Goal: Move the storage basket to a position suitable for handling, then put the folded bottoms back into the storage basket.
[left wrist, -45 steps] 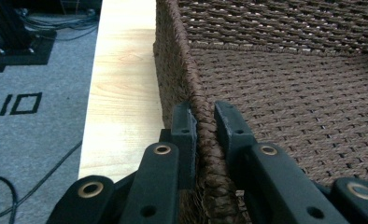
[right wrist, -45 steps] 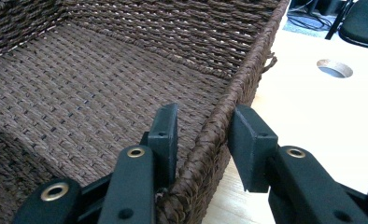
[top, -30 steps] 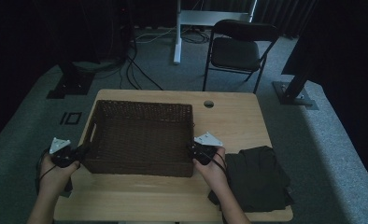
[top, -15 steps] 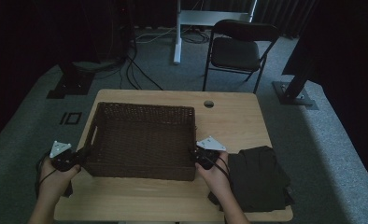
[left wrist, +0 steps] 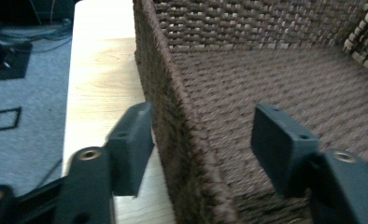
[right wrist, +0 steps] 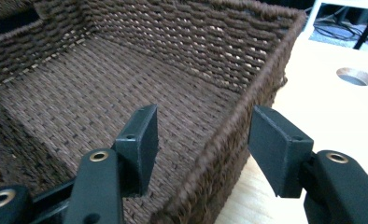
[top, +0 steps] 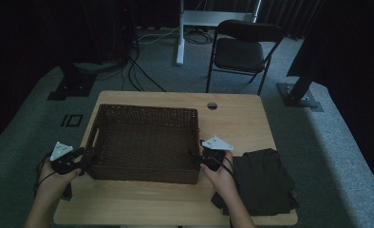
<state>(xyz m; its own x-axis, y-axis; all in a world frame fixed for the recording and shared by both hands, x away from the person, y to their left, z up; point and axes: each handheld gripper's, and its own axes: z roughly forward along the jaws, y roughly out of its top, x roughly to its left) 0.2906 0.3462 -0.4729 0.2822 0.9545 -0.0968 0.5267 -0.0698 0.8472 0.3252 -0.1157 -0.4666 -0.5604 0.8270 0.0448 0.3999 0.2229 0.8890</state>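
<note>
A dark brown woven basket (top: 144,142) stands empty on the wooden table (top: 242,123). My left gripper (top: 78,160) is at the basket's left end. In the left gripper view the gripper (left wrist: 203,149) straddles the basket wall (left wrist: 173,93), one jaw outside and one inside. Its jaws have just been opening and stand apart from the wall. My right gripper (top: 200,156) is at the basket's right end. In the right gripper view this gripper (right wrist: 208,149) straddles the basket rim (right wrist: 266,60) the same way. It too has just been opening, and its pads are off the weave.
A folded dark cloth (top: 263,183) lies on the table's near right corner beside my right hand. A round cable hole (top: 212,105) is in the tabletop behind the basket. A folding chair (top: 244,50) stands beyond the table.
The basket sits very slightly nearer the table's front edge than a second ago. Both hands have stayed at its two ends.
</note>
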